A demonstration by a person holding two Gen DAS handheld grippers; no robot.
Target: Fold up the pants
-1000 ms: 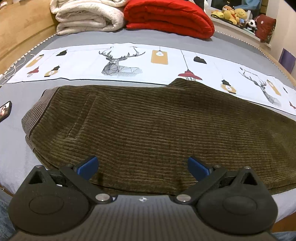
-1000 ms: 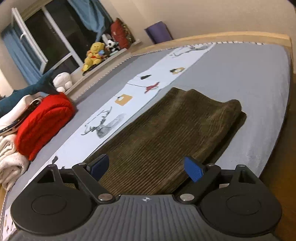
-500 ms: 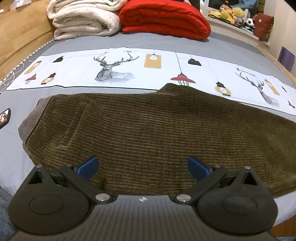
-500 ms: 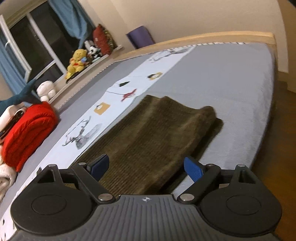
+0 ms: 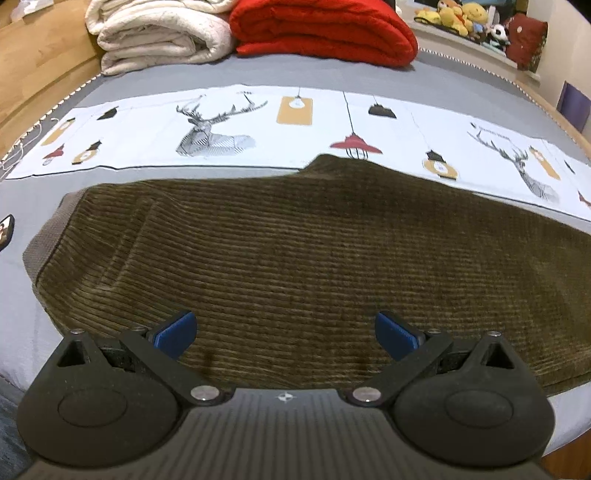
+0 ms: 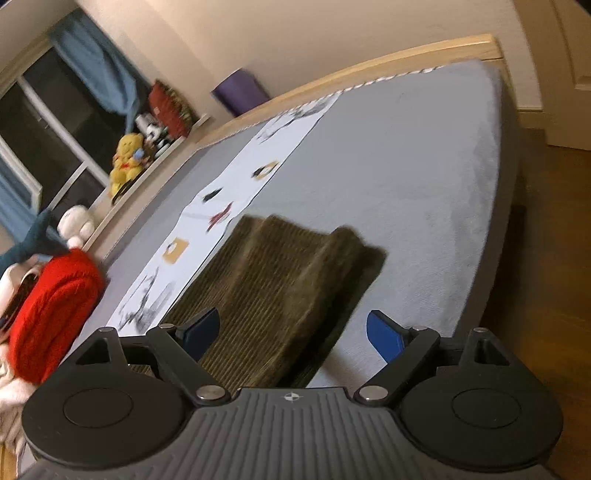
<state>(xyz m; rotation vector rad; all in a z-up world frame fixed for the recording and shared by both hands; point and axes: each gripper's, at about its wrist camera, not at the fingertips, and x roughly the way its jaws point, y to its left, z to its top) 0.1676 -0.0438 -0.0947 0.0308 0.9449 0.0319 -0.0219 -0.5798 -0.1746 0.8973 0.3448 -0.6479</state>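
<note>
Olive-brown corduroy pants [image 5: 295, 251] lie flat on the grey bed, legs laid one over the other, waistband [image 5: 48, 236] at the left. My left gripper [image 5: 284, 334] is open and empty, hovering over the pants' near edge. In the right wrist view the leg end of the pants [image 6: 288, 280] lies ahead. My right gripper [image 6: 291, 334] is open and empty above the pants' near side, its right blue pad [image 6: 384, 338] over bare bed.
A white printed runner [image 5: 295, 122] crosses the bed [image 6: 406, 177] behind the pants. Folded white [image 5: 159, 33] and red [image 5: 325, 29] quilts lie at the back. A phone [image 5: 5, 230] lies at the left. Plush toys [image 6: 127, 162] line the windowsill. The floor [image 6: 554, 295] drops off at right.
The left gripper has dipped slightly closer over the pants. The right gripper has swung right toward the pants' leg end and the bed's edge. Both stay open.
</note>
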